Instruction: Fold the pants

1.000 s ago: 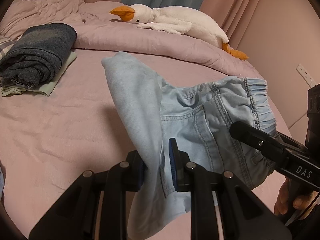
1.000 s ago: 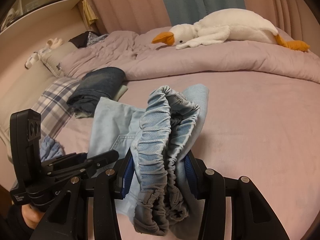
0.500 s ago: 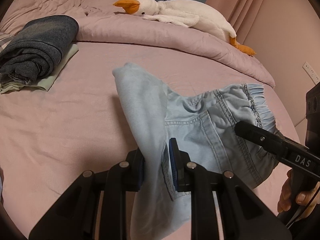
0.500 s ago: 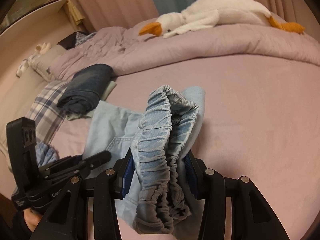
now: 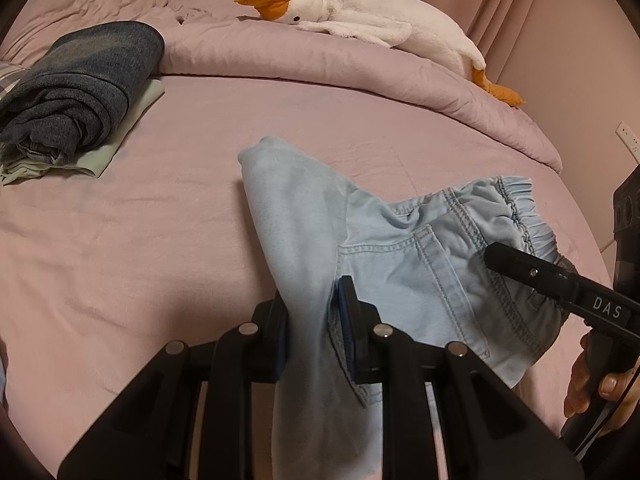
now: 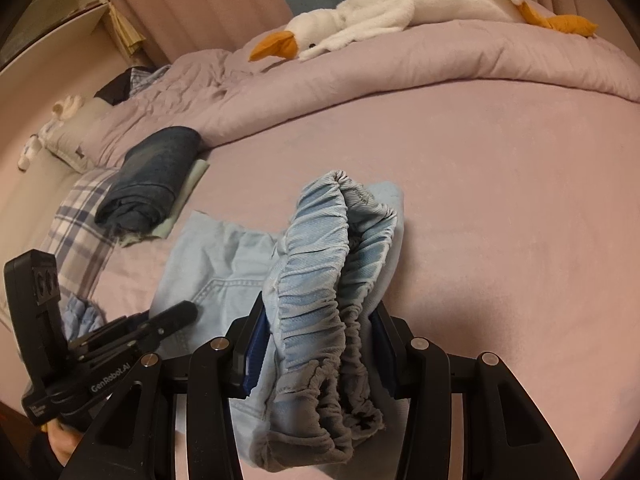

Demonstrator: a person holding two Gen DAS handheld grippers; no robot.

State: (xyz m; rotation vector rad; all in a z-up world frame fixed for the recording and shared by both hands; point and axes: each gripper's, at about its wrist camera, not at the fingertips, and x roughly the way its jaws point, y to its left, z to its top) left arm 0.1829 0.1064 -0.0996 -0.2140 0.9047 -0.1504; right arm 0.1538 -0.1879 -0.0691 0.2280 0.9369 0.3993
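Light blue denim pants (image 5: 404, 264) hang folded between both grippers just above the pink bed sheet (image 5: 120, 240). My left gripper (image 5: 314, 320) is shut on a folded leg edge near the back pocket. My right gripper (image 6: 318, 344) is shut on the bunched elastic waistband (image 6: 320, 280). In the left wrist view the right gripper's finger (image 5: 532, 272) lies across the waistband side, with a hand (image 5: 596, 384) below it. In the right wrist view the left gripper (image 6: 168, 320) shows at lower left over the pants (image 6: 216, 264).
A folded dark blue garment (image 5: 80, 84) on a pale green one lies at the left. A white plush goose (image 5: 360, 16) rests on the rolled pink duvet (image 5: 320, 64) at the back. A plaid pillow (image 6: 80, 224) is at far left.
Both grippers have sunk a little toward the sheet with the pants still held; the far fold of the pants sits lower and closer to the bed. The grips are unchanged.
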